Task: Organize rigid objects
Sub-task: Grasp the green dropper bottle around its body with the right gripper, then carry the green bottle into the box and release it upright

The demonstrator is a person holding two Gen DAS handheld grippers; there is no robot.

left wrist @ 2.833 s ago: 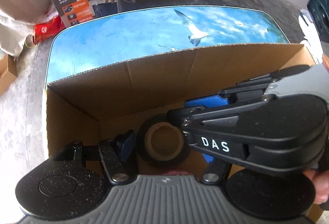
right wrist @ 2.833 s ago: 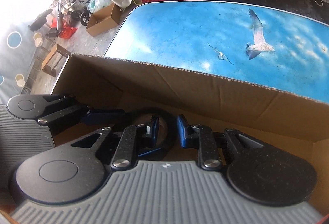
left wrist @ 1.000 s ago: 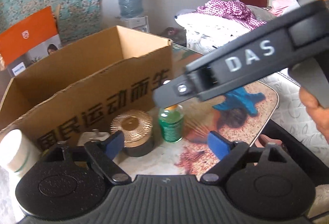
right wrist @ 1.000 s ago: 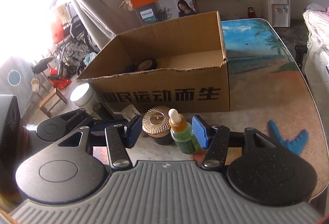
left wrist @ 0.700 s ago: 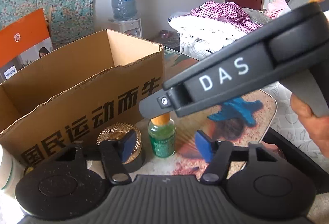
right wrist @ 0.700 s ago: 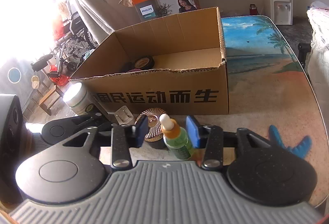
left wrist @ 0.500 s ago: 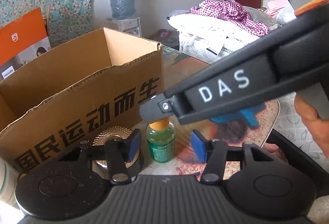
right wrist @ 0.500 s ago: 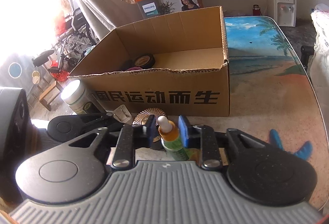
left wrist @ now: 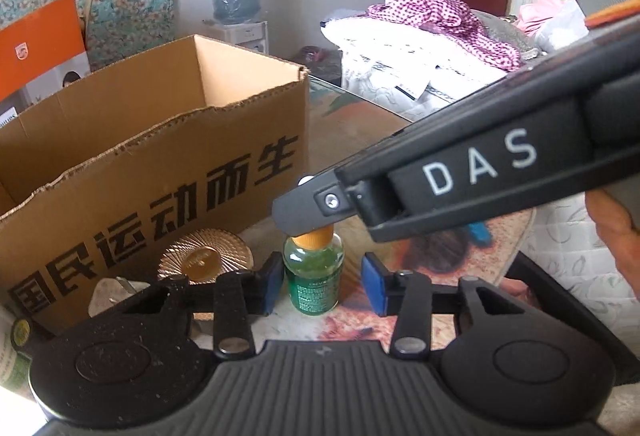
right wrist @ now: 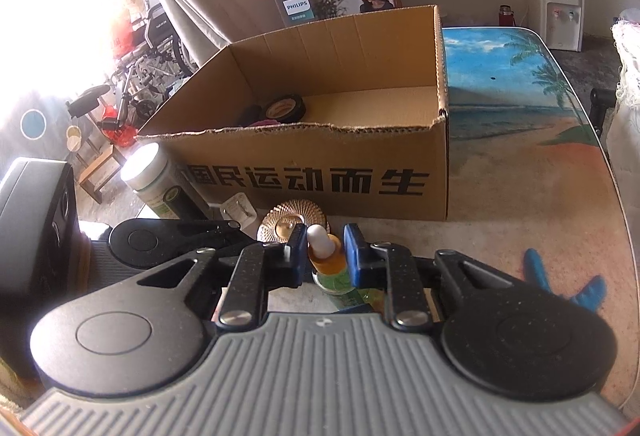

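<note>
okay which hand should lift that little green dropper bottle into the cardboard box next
Right. The right gripper is shut on the green dropper bottle at its orange collar. The left gripper, jaws just closing, only straddles its body with gaps. The cardboard box stands just behind.

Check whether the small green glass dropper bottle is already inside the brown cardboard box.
No, the small green glass dropper bottle stands on the table in front of the brown cardboard box, with the right gripper shut on its neck.

Green dropper bottle (left wrist: 314, 278) between gripper (left wrist: 322, 286) fingers
</note>
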